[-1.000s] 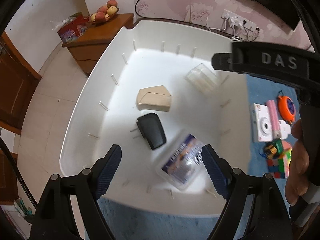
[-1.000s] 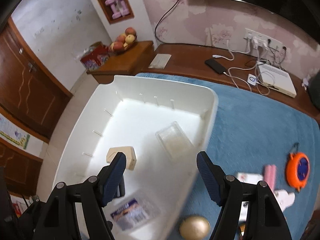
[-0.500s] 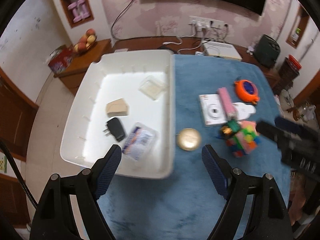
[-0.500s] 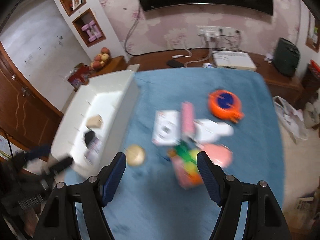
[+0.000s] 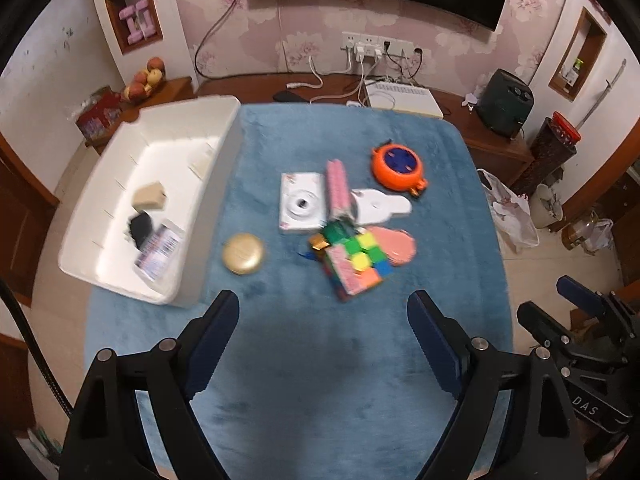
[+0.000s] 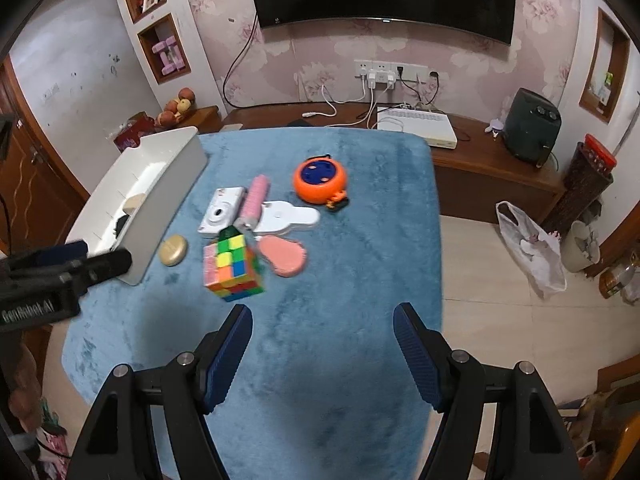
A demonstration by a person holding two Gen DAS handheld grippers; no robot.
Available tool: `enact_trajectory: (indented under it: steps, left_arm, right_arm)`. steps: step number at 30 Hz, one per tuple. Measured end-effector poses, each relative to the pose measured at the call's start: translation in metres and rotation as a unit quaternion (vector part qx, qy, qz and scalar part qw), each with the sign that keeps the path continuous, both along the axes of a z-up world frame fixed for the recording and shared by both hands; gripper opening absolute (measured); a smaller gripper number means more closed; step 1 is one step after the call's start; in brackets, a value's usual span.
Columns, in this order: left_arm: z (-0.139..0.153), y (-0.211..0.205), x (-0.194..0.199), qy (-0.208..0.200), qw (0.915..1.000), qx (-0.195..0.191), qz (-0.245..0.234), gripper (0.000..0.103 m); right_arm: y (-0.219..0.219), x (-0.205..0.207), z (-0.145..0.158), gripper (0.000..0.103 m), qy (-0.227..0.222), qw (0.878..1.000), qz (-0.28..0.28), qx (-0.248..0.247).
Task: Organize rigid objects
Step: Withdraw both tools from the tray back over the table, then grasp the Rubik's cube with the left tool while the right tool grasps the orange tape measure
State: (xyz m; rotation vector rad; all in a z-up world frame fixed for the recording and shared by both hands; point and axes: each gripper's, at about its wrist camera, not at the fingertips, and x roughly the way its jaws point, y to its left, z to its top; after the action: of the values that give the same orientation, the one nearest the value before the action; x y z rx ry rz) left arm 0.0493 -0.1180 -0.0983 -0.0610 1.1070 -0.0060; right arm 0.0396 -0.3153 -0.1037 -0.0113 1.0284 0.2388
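Rubik's cube [image 6: 234, 270] lies ahead; left gripper [image 5: 323, 344] and right gripper [image 6: 323, 354] hover high, spread wide, empty.

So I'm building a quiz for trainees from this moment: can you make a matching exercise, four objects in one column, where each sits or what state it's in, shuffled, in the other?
Things:
1. round gold compact
2. tan wedge-shaped block
3. orange round reel
4. left gripper

Places or states:
A. inside the white plastic bin
B. open, holding nothing
C. on the blue cloth just outside the bin's wall
D. farthest item on the cloth

Pairs: 1-C, 2-A, 3-D, 4-B
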Motion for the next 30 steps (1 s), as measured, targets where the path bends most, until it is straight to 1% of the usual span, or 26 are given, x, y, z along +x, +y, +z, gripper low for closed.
enact_trajectory:
  steps: [2, 4, 7, 11, 17, 20, 25, 28, 30]
  left_arm:
    - [-0.010, -0.012, 0.004, 0.009, 1.0000, 0.000, 0.000, 0.088]
    - [-0.021, -0.023, 0.012, 0.016, 0.9998, 0.008, 0.005, 0.088]
    - [-0.038, -0.033, 0.024, 0.026, 0.9993, 0.016, 0.020, 0.088]
    - [-0.066, -0.036, 0.049, 0.054, 0.9973, 0.006, 0.050, 0.088]
    - [-0.103, -0.033, 0.080, 0.094, 0.9918, -0.003, 0.087, 0.088]
    - [-0.115, -0.031, 0.089, 0.109, 0.9890, -0.005, 0.100, 0.088]
    - [-0.133, -0.029, 0.101, 0.131, 0.9859, -0.004, 0.104, 0.088]
    - [-0.141, -0.027, 0.104, 0.140, 0.9839, -0.010, 0.110, 0.088]
    - [-0.145, -0.026, 0.105, 0.142, 0.9833, -0.014, 0.114, 0.088]
  right_arm:
    - [-0.007, 0.011, -0.001, 0.074, 0.001, 1.000, 0.004, 0.000]
    - [-0.011, 0.025, 0.000, 0.074, -0.005, 1.000, 0.006, -0.002]
    - [-0.012, 0.046, 0.001, 0.074, -0.009, 1.000, 0.009, -0.006]
    - [-0.010, 0.081, -0.004, 0.080, -0.011, 1.000, 0.010, -0.014]
    - [0.006, 0.131, -0.017, 0.080, -0.002, 0.999, 0.026, -0.021]
    - [0.018, 0.161, -0.033, 0.080, 0.018, 0.999, 0.031, -0.020]
    - [0.044, 0.205, -0.073, 0.080, 0.056, 0.998, 0.029, -0.031]
    - [0.056, 0.224, -0.095, 0.080, 0.080, 0.996, 0.030, -0.023]
    - [0.064, 0.231, -0.105, 0.080, 0.088, 0.995, 0.036, -0.018]
